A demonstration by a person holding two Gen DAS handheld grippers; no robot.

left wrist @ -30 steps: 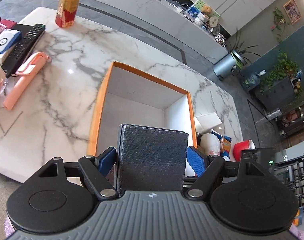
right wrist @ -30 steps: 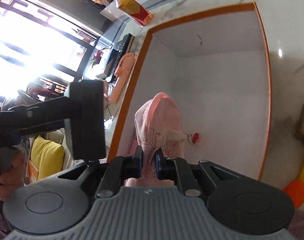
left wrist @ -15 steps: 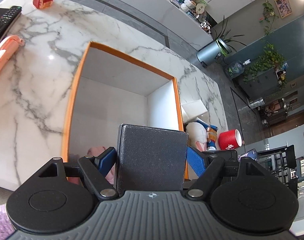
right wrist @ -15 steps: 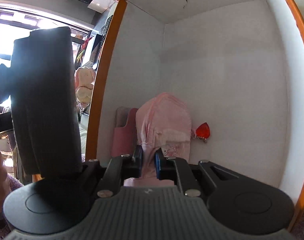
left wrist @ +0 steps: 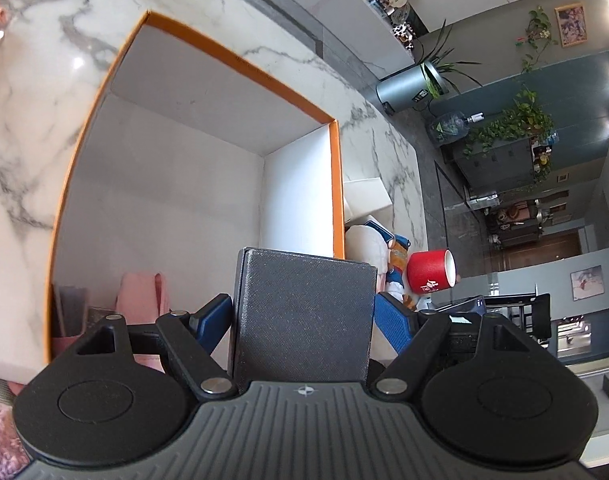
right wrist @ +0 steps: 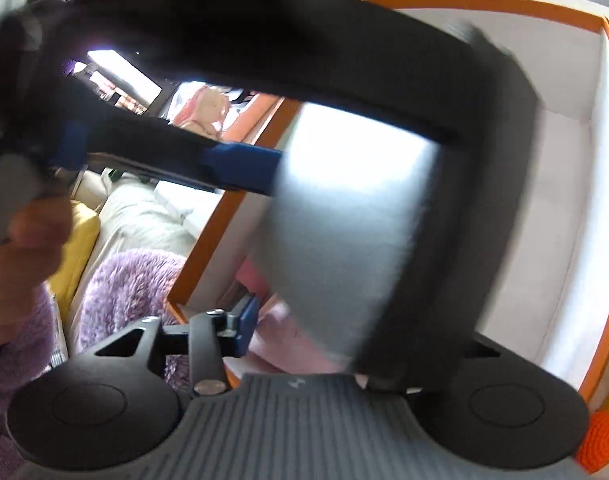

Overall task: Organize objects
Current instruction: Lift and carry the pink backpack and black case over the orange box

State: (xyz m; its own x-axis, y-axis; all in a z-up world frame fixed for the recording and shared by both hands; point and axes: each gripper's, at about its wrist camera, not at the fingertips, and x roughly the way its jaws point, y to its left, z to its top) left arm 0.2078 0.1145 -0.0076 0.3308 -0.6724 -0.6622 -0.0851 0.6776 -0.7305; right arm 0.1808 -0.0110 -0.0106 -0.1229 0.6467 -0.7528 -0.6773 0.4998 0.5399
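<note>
The left gripper [left wrist: 304, 312] clamps a dark grey box [left wrist: 304, 316] above the orange-rimmed box [left wrist: 334, 184]. The right gripper's [right wrist: 324, 332] jaws have just been opening, no longer pinching the pink cloth [right wrist: 280, 340] lying inside.

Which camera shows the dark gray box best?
The left wrist view: the dark gray box sits sharp and centered, pinched between the left gripper's blue pads. In the right wrist view the box is a close, blurry shape hiding most of the scene.

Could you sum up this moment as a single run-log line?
left tongs: shut on dark box | right tongs: just opened, pink cloth in orange-rimmed box
</note>
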